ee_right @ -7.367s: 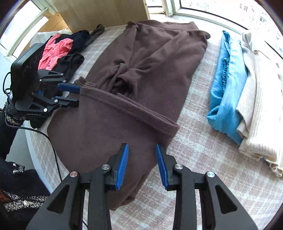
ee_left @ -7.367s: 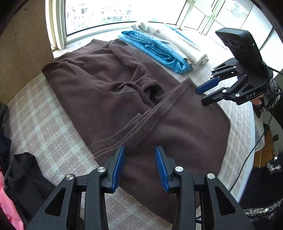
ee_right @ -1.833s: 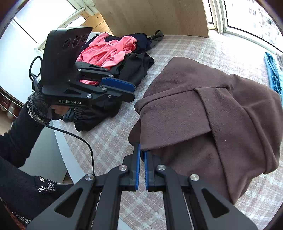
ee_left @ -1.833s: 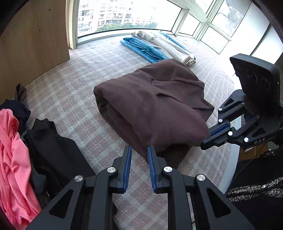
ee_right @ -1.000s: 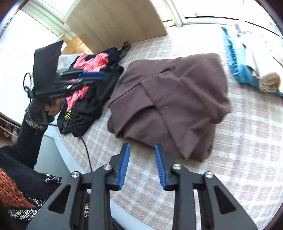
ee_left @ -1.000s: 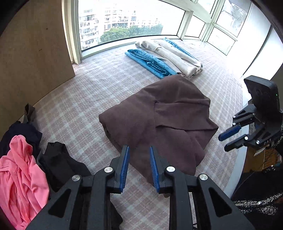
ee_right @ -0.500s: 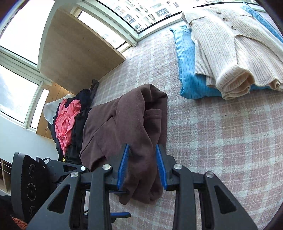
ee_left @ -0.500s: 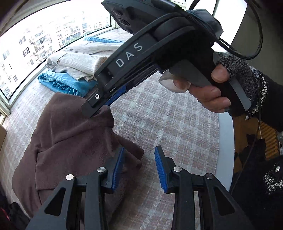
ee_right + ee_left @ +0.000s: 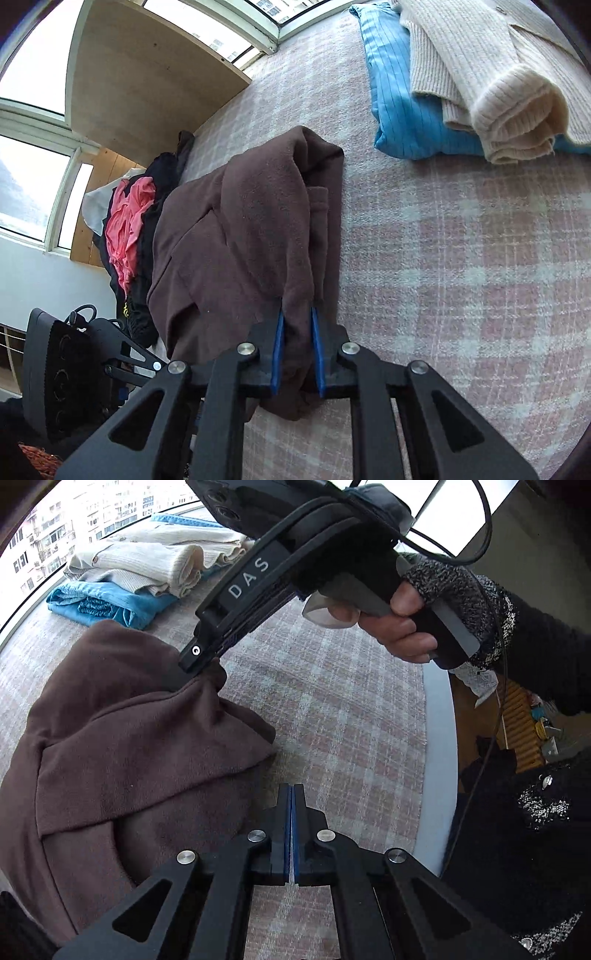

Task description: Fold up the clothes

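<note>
Both grippers sit low over the plaid cover (image 9: pixel 332 709), at the near end of the folded brown garment (image 9: pixel 122 738). In the right wrist view the right gripper (image 9: pixel 295 332) has a thick bunch of brown cloth between its blue pads (image 9: pixel 277 347); the jaws are closing and both pads press on the fabric, which spills out below them toward the camera. Seen from the left wrist, that same gripper comes in from above, its tips buried in a raised peak of the garment, and a hand (image 9: pixel 391 627) in a knitted cuff grips its handle.

Left gripper (image 9: pixel 291 805) has its pads together with only a thin line of light between them. Its tips lie at the garment's edge, where brown cloth meets the cover; whether any fabric is caught between them is hard to say from this angle, and it looks like none.

Beyond the garment, near the window, a cream sweater (image 9: pixel 491 70) lies folded on top of a blue garment (image 9: pixel 399 96). On the garment's other side a loose pile of black clothes (image 9: pixel 162 177) with a pink piece (image 9: pixel 129 225) rests by a wooden panel (image 9: pixel 147 81).
</note>
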Demonstrator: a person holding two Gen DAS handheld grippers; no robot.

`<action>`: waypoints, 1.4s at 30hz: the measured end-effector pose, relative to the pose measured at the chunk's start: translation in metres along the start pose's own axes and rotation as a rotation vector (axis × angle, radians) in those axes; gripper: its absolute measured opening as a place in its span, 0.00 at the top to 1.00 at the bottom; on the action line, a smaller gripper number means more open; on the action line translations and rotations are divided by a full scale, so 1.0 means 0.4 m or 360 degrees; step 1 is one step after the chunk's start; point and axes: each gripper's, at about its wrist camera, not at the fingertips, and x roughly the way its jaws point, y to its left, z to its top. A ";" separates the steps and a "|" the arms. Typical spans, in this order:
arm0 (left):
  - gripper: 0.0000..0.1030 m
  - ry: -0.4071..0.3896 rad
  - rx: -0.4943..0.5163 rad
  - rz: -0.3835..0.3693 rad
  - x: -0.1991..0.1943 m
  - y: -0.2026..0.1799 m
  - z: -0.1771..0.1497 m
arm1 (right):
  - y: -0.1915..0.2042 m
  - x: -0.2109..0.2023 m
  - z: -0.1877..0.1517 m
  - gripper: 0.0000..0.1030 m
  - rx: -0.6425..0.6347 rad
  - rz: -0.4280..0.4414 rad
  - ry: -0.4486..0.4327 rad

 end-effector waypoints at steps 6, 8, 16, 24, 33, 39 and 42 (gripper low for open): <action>0.85 -0.0236 -0.0125 0.0115 -0.171 0.061 -0.033 | 0.042 -0.126 0.077 0.53 -0.0148 -0.0061 -0.0195; 0.87 -0.0271 -0.0190 0.0216 -0.210 0.109 -0.046 | 0.040 -0.123 0.134 0.53 -0.0106 -0.0078 -0.0224; 0.88 -0.0156 -0.0246 0.0376 -0.165 0.193 -0.103 | 0.010 0.041 0.304 0.55 0.0050 -0.0078 0.0064; 0.87 -0.0116 -0.0343 0.0286 -0.094 0.240 -0.173 | -0.003 0.091 0.317 0.88 0.0093 0.0010 0.0006; 0.87 -0.0308 -0.0472 0.0183 -0.212 0.272 -0.204 | 0.030 -0.012 0.270 0.87 0.0085 -0.0139 -0.0155; 0.87 -0.0437 -0.0525 0.0411 -0.298 0.373 -0.159 | 0.179 -0.051 0.164 0.87 -0.0326 -0.0193 -0.0262; 0.86 -0.0363 -0.0502 0.0450 -0.242 0.428 -0.140 | 0.199 0.026 0.121 0.87 -0.0425 -0.0294 -0.0171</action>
